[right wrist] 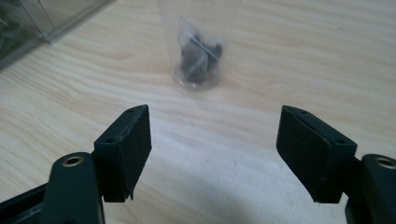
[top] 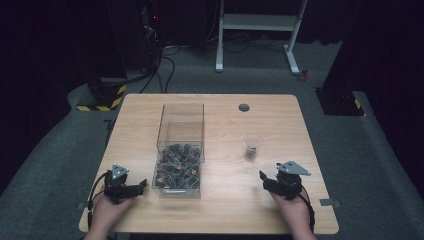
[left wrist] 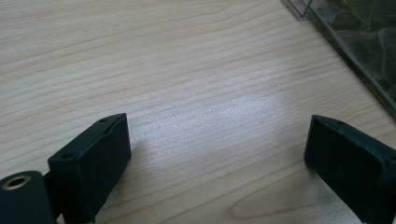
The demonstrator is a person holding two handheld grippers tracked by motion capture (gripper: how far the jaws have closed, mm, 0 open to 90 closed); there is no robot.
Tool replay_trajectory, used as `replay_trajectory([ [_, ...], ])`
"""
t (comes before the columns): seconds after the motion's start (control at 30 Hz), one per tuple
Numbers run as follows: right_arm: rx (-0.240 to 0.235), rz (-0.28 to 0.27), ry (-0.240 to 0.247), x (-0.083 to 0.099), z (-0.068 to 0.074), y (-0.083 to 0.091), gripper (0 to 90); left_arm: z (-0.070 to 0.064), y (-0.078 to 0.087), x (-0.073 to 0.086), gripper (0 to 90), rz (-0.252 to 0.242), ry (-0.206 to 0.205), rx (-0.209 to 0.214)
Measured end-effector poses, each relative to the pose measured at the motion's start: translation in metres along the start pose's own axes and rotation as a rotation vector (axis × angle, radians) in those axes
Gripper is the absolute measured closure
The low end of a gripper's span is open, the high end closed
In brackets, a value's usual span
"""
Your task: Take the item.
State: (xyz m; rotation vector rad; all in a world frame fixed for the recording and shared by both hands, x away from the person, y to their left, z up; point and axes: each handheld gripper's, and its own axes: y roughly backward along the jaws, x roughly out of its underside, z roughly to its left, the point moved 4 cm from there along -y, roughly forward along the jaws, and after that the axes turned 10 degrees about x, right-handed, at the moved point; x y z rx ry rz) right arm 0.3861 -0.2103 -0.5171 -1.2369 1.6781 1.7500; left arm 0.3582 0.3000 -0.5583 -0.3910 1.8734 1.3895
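Both grippers, left (top: 143,184) and right (top: 261,175), rest wide, empty; light cup (top: 253,147) right of box (top: 181,150) may tip if a jaw clips its rim; approach slowly.

- The wooden table (top: 280,125) has a light top and a small round grommet hole (top: 244,107) at the far side.
- A clear plastic box (top: 180,150), with small dark parts inside, stands left of centre.
- A small clear cup (top: 253,147) stands to the right of the box, well apart from it.
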Motion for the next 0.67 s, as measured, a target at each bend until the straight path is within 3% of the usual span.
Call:
replay_trajectory([
  [0.37,0.023,0.105,-0.027,0.039,-0.005,-0.001,27.4,0.000,0.000,0.000,7.4,-0.001,-0.001,0.000],
  [0.47,0.032,0.094,-0.027,0.040,-0.006,0.001,26.7,0.000,0.000,0.000,7.4,-0.004,0.003,0.000],
  [0.67,0.037,0.136,-0.040,0.040,-0.006,-0.003,23.0,0.000,0.000,0.000,7.4,-0.005,0.003,0.000],
])
